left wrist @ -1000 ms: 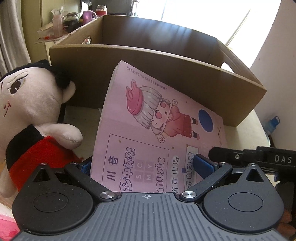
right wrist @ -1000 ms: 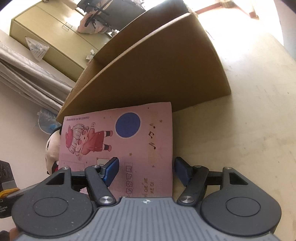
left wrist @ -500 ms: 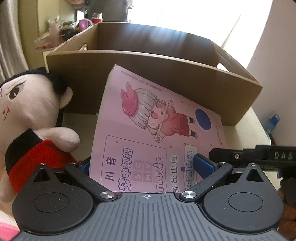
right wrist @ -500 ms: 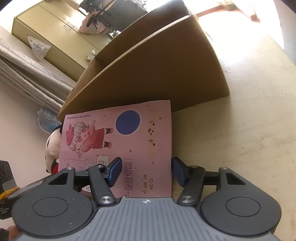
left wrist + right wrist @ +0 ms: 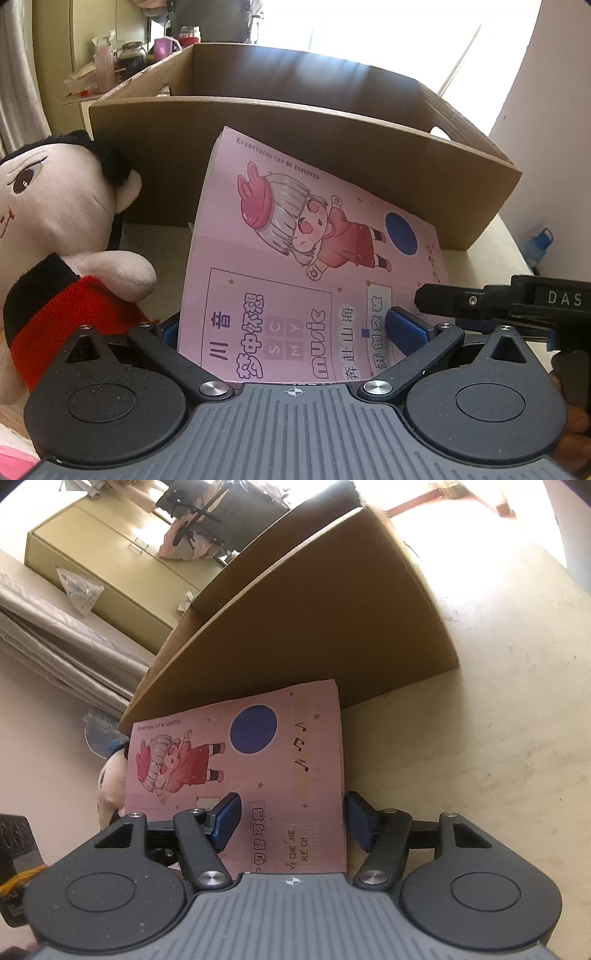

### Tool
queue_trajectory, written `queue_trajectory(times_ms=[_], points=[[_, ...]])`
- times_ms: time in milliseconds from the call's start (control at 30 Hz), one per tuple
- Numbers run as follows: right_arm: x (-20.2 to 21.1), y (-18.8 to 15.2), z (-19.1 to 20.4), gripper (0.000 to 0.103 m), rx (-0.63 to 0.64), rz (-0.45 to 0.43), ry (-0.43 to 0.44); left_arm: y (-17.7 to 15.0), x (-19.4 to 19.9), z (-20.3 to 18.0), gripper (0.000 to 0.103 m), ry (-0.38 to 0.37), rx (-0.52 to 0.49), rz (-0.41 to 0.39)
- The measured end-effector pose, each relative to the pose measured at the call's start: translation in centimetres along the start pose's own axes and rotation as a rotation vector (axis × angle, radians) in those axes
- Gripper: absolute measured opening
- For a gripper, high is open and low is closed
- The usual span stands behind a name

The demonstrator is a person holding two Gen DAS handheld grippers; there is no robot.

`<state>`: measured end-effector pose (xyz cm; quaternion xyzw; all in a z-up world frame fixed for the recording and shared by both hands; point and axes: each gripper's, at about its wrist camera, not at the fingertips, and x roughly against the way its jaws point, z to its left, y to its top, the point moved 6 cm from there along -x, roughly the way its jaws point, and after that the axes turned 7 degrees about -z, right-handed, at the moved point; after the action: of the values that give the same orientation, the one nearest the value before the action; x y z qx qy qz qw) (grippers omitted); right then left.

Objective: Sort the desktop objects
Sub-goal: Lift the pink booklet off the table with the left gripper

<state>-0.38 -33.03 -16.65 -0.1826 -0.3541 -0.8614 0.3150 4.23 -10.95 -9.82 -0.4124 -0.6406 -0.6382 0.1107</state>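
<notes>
A pink notebook (image 5: 295,258) with a cartoon girl on its cover lies tilted, its far end against the front wall of a cardboard box (image 5: 332,147). My left gripper (image 5: 284,321) stands wide. Its left pad is hidden under the notebook's edge and its right pad lies over the cover. In the right wrist view the notebook (image 5: 258,757) reaches between the jaws of my right gripper (image 5: 291,801), which are opening. One pad is over the cover and the other just off the book's right edge. One of the right gripper's fingers (image 5: 461,301) shows at the notebook's right side.
A plush doll (image 5: 55,221) in a red top sits left of the notebook, close to the box. The box (image 5: 314,627) is open on top. Bare tabletop (image 5: 480,738) spreads to the right. A blue bottle (image 5: 539,243) stands beyond the table edge, and a cabinet (image 5: 110,565) behind.
The right gripper's right pad touched the notebook's edge half a second ago and now stands slightly off it. The notebook and the left gripper have hardly shifted.
</notes>
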Motion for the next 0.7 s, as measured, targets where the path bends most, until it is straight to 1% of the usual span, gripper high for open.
queue_trajectory(times_ms=[200, 300, 400, 600, 700], points=[[0.16, 0.13, -0.45, 0.068, -0.032, 0.001, 0.036, 0.03, -0.01, 0.00, 0.103, -0.002, 0.004, 0.000], [0.14, 0.13, -0.82, 0.069, -0.068, 0.008, 0.070, 0.09, 0.01, 0.01, 0.103, -0.003, 0.009, -0.002], [0.12, 0.20, -0.91, 0.070, -0.072, 0.015, 0.084, 0.15, 0.03, 0.05, 0.103, -0.003, 0.009, -0.003], [0.23, 0.26, -0.77, 0.069, -0.066, 0.018, 0.075, 0.20, -0.02, 0.04, 0.103, -0.001, 0.015, 0.011], [0.66, 0.35, -0.60, 0.068, -0.061, 0.010, 0.060, 0.29, -0.14, 0.04, 0.103, -0.005, 0.035, 0.034]])
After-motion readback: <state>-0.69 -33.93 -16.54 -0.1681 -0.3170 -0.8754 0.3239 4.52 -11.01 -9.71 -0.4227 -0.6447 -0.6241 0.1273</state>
